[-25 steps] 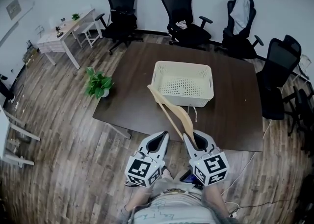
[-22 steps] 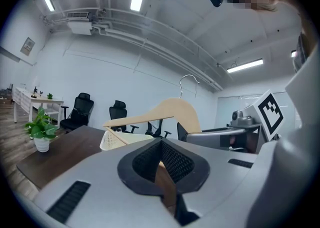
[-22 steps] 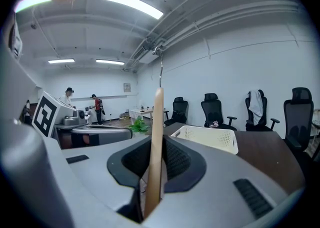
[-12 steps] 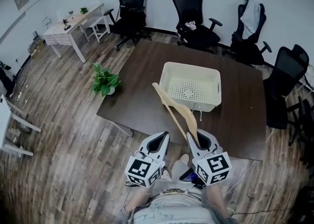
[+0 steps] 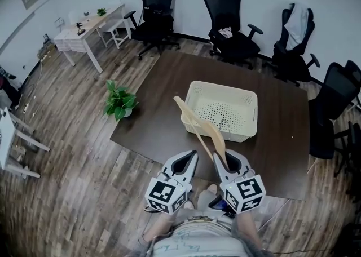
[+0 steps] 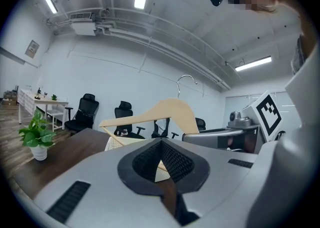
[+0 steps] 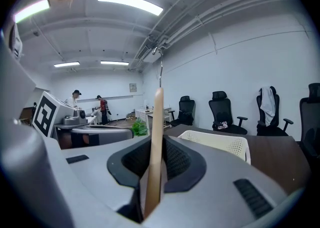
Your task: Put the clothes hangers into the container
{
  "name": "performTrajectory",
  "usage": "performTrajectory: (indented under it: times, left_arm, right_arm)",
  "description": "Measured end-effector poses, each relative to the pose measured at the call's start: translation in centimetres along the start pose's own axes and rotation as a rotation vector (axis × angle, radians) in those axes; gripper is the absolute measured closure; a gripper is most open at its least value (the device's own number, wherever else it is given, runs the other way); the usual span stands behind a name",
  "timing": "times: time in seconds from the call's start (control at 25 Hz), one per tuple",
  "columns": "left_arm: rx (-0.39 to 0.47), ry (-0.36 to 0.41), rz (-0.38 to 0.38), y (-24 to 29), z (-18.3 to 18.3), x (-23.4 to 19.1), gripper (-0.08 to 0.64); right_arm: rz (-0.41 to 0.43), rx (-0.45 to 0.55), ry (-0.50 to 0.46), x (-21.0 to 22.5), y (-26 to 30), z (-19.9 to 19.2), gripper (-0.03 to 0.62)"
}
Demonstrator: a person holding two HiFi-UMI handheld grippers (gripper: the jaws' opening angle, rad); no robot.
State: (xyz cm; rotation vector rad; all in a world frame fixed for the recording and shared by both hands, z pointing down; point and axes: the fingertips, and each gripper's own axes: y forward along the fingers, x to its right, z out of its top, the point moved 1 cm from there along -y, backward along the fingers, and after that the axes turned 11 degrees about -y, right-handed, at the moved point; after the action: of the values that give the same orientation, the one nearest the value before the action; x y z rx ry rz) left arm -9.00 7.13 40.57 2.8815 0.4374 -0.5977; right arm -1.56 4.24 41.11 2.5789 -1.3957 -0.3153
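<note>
Head view: the right gripper point(image 5: 223, 158), with a black-and-white square marker on its cube, points nearly level over the near edge of the dark brown table point(image 5: 161, 118). It clamps a pale wooden clothes hanger point(image 5: 199, 126), which slants toward the cream perforated plastic basket point(image 5: 249, 130).

Left gripper view: the left gripper point(image 6: 161, 143) has its jaws together, with nothing between them.

Right gripper view: the hanger stands edge-on between the pressing pads, with its metal hook point(image 7: 160, 67) uppermost.

Smooth wood hanger point(image 5: 210, 134), matt plastic container point(image 5: 240, 132)
</note>
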Motion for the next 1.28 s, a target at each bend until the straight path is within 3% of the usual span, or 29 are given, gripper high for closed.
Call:
performTrajectory:
  times: [0.24, 0.68, 1.28]
  left_arm:
    - [-0.017, 0.035, -0.006, 3.9, 1.1, 0.3, 0.549]
    - [-0.032, 0.015, 0.001, 8.6, 1.7, 0.2, 0.549]
    - [-0.076, 0.03, -0.097, 15.7, 0.2, 4.7, 0.549]
  right_arm:
    - [0.023, 0.0, -0.002, 2.9, 1.8, 0.8, 0.532]
    - [0.042, -0.003, -0.004, 7.3, 3.3, 0.9, 0.532]
    - [-0.052, -0.026, 0.033, 14.5, 0.6, -1.5, 0.532]
